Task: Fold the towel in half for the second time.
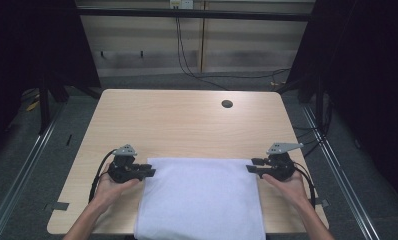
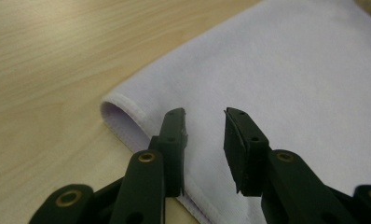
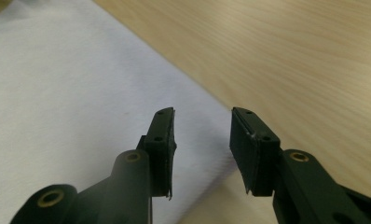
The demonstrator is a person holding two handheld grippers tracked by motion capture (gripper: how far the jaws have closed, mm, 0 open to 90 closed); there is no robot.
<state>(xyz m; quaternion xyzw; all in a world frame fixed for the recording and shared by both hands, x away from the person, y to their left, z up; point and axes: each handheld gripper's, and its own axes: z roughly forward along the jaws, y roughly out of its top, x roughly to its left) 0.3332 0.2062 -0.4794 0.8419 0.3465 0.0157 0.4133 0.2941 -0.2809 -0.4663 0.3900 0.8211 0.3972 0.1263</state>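
A white folded cloth (image 1: 202,195) lies flat on the wooden table (image 1: 177,120), reaching over the near edge. My left gripper (image 1: 151,172) sits at the cloth's far left corner, jaws apart and nothing between the pads. In the left gripper view the left gripper (image 2: 204,116) hovers over the cloth (image 2: 286,84) near its folded corner. My right gripper (image 1: 250,166) stands at the cloth's far right corner, also open. The right gripper (image 3: 202,114) points over the cloth's (image 3: 72,93) right edge, with bare wood beyond it.
A round cable hole (image 1: 227,104) sits in the table near its far right. Dark curtains and metal floor rails flank the table. Cables run along the floor behind it.
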